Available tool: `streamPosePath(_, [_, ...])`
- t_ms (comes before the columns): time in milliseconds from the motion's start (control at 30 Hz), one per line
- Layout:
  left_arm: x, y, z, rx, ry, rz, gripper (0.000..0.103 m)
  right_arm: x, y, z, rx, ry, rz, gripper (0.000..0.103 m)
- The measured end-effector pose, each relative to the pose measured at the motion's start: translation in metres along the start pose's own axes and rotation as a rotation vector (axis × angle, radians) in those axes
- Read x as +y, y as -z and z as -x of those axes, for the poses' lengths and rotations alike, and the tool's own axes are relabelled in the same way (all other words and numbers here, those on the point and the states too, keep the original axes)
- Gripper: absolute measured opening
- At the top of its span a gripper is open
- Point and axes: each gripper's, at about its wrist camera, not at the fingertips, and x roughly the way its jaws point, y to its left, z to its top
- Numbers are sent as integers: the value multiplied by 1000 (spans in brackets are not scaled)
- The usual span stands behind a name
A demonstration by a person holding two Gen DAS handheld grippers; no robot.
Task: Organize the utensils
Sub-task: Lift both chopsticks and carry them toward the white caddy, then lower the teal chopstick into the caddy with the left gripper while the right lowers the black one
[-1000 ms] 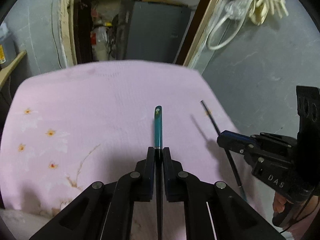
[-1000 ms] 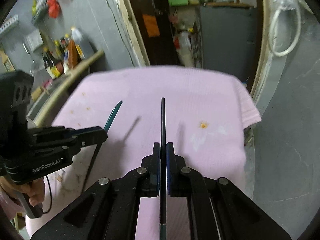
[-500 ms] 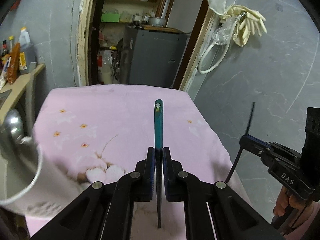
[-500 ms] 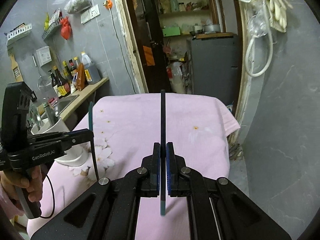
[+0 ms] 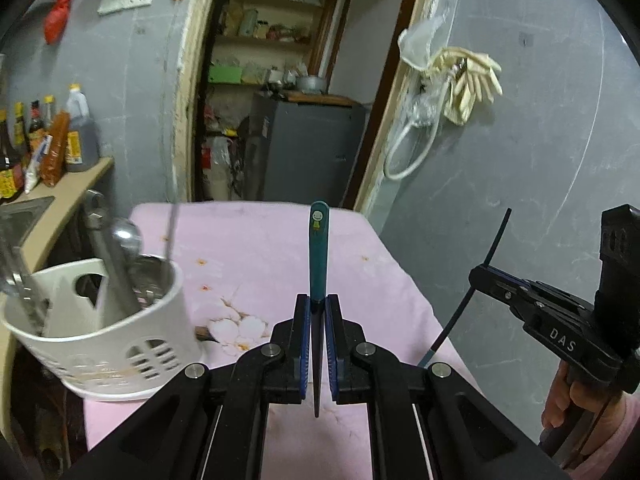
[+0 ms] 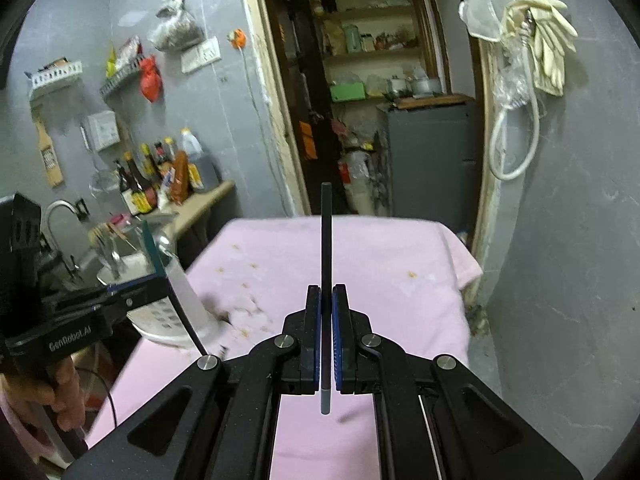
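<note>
My left gripper (image 5: 318, 302) is shut on a teal chopstick (image 5: 319, 256) with a small cartoon figure at its top end; the stick stands up above the pink cloth. My right gripper (image 6: 327, 294) is shut on a black chopstick (image 6: 326, 240), also held upright over the cloth. In the left wrist view the right gripper (image 5: 478, 274) holds the black chopstick (image 5: 496, 236) off the table's right edge. A white utensil holder (image 5: 96, 332) with metal ladles and spoons stands at the left of the table; it also shows, blurred, as the white holder (image 6: 176, 304) behind the left gripper (image 6: 160, 280).
The table carries a pink flowered cloth (image 5: 260, 248). Left of it are a counter with sauce bottles (image 6: 156, 176) and a sink tap (image 6: 60, 212). Beyond the table are a doorway and a grey cabinet (image 5: 304, 148). Rubber gloves (image 5: 468, 80) hang on the grey wall at right.
Both grippers rose and drew back from the cloth, each carrying its chopstick. The views tilted up, and the white utensil holder came into sight at the left.
</note>
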Motion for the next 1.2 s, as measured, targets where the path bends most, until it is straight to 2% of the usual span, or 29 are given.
streamPosePath(200, [25,-16,49,-86,-54,31,7,44,-34,7,-86,-106,44,5])
streamPosePath(400, [69,-35,94,-166,-133,98,7,95,-63,2,-161,-222,100,5])
streamPosePath(633, [121,-51,124,-253,-256,143,7,145,-81,-19,-215,-289,151,5])
streamPosePath(800, [148,-58,126,-274,-303,138,7,168,-78,-40,-209,-283,180,5])
streamPosePath(933, [154,-60,119,-268,-338,89,7,180,-70,-52,-190,-252,215,5])
streamPosePath(1200, [162,-51,108,-250,-338,74,7,202,-58,-64,-174,-151,270,5])
